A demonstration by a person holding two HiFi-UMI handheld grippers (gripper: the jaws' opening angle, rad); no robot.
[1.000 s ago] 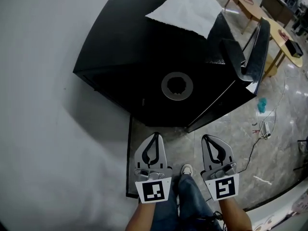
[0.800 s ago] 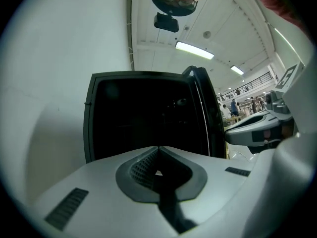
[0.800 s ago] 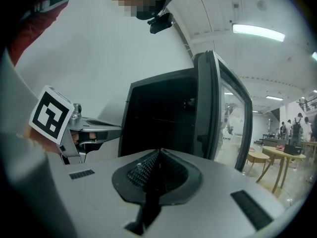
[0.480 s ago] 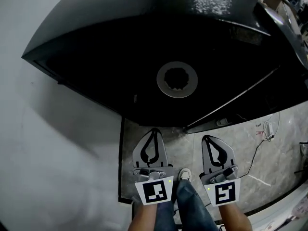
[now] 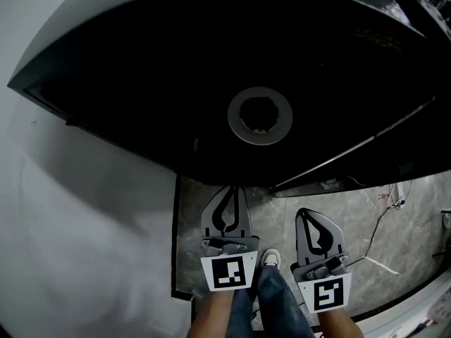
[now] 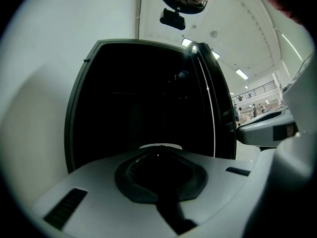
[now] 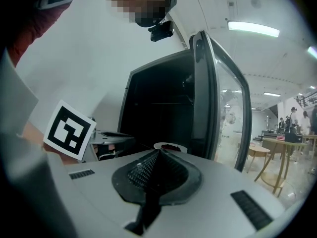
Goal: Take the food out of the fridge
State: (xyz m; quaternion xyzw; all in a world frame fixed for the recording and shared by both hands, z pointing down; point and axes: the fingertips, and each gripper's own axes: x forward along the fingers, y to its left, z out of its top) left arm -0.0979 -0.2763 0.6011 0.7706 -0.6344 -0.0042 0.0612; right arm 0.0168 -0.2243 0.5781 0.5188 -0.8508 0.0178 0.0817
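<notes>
The black fridge (image 5: 141, 83) fills the top of the head view, with a grey ring (image 5: 259, 115) on its lid. In the right gripper view its glass door (image 7: 218, 98) stands open. A white plate with dark food (image 7: 170, 147) sits low inside, straight ahead of my right gripper (image 7: 159, 151). The left gripper view shows only the plate's rim (image 6: 161, 146) past my left gripper (image 6: 158, 150). Both grippers (image 5: 229, 189) (image 5: 308, 213) are shut and empty, side by side in front of the fridge and apart from it.
A dark mat (image 5: 184, 238) lies on the stone floor under the fridge front. A white wall (image 5: 77, 245) is close on the left. Cables (image 5: 384, 220) trail on the floor to the right, and wooden tables (image 7: 277, 157) stand beyond the door.
The head camera and both grippers have sunk towards the fridge front. The fridge top now fills the head view, and the white cloth on it has left the frame.
</notes>
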